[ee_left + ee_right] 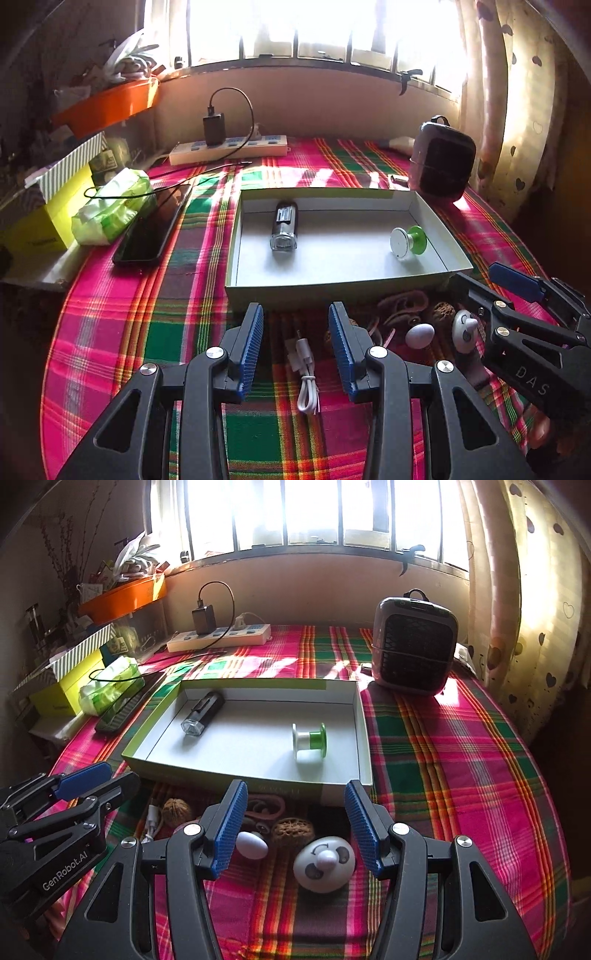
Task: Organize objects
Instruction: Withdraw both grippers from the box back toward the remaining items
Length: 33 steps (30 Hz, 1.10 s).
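The left gripper is spread wide and holds nothing, poised above a coiled white cable on the plaid tablecloth; the right gripper is likewise wide and empty, poised above a white round dial-faced gadget, with a small white egg-shaped item and a walnut close by. The shallow white box lies just beyond both grippers; inside it rest a black flashlight at the left and a green-and-white spool at the right, well apart; a grey fan heater stands behind the box.
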Each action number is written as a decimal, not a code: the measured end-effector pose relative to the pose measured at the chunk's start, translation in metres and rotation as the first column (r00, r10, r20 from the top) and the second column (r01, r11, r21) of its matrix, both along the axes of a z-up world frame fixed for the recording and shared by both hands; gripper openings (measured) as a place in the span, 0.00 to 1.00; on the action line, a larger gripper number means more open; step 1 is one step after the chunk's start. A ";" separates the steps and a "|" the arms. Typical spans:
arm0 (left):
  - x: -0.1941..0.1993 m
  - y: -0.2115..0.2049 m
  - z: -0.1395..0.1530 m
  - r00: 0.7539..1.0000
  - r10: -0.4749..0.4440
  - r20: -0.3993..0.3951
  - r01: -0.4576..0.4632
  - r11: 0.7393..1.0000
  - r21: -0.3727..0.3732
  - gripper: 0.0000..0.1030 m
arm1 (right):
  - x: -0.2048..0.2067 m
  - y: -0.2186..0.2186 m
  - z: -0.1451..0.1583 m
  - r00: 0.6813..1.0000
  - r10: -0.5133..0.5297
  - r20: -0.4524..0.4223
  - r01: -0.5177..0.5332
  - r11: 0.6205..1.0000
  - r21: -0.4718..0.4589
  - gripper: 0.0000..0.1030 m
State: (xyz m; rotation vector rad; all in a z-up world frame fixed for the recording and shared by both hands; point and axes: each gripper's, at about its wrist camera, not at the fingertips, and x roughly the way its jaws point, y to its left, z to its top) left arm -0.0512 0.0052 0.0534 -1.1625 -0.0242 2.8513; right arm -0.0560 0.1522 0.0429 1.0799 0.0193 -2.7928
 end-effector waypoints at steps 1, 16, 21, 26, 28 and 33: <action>0.003 0.001 -0.002 1.000 -0.003 0.002 0.003 1.000 -0.004 0.34 | 0.003 0.001 -0.001 1.000 0.003 -0.004 -0.003 1.000 0.000 0.54; 0.042 -0.001 -0.019 0.999 -0.035 -0.015 0.036 0.999 0.028 0.38 | 0.043 0.011 -0.020 1.000 0.010 -0.016 -0.009 1.000 0.018 0.54; 0.048 -0.007 -0.028 0.998 -0.057 -0.001 0.057 0.997 0.048 0.39 | 0.049 0.012 -0.024 1.000 0.016 -0.013 -0.016 1.000 0.013 0.54; 0.047 -0.010 -0.038 0.998 -0.059 0.028 0.057 0.995 0.082 0.40 | 0.052 0.013 -0.030 1.000 0.017 0.000 -0.017 1.000 0.021 0.54; 0.044 -0.009 -0.039 0.997 -0.063 0.038 0.060 0.994 0.088 0.40 | 0.052 0.015 -0.032 1.000 0.008 0.004 -0.008 1.000 0.015 0.54; 0.035 -0.008 -0.042 0.997 -0.051 0.056 0.047 0.996 0.071 0.40 | 0.050 0.023 -0.035 1.000 -0.013 0.021 0.013 1.000 -0.001 0.54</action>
